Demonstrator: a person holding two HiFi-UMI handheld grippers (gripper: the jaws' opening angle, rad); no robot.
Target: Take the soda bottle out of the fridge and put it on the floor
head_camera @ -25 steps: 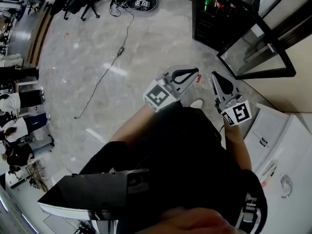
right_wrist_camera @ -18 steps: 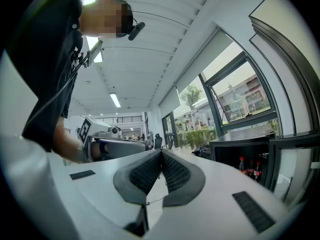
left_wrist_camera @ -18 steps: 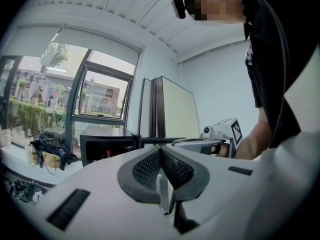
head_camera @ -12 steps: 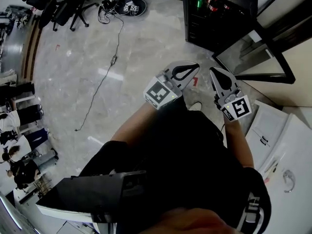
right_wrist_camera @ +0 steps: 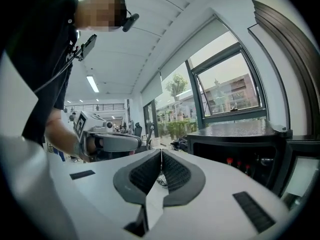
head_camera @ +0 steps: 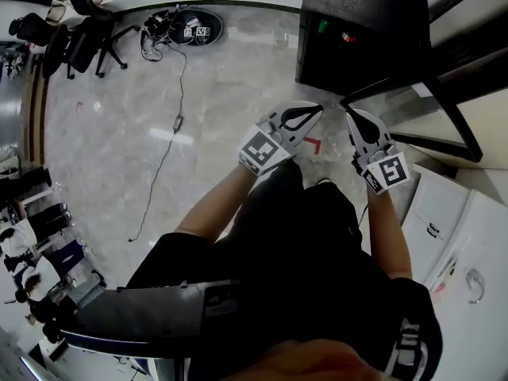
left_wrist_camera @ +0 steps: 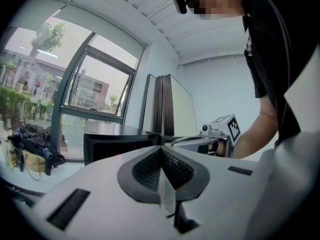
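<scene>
Fridge (head_camera: 361,22) front unblocked; open door (head_camera: 406,117) flanks right.

A small black fridge (head_camera: 361,22) is seen standing on the pale grey marbled floor (head_camera: 230,94), with its glass-paned door (head_camera: 401,121) swung wide open. Inside the dark front only bottle tops can be made out: a green top (head_camera: 323,27) with a red top (head_camera: 347,36) just beside it. Red caps (right_wrist_camera: 229,161) are also shown in the right gripper view. Which of these is the soda bottle cannot be told.
</scene>
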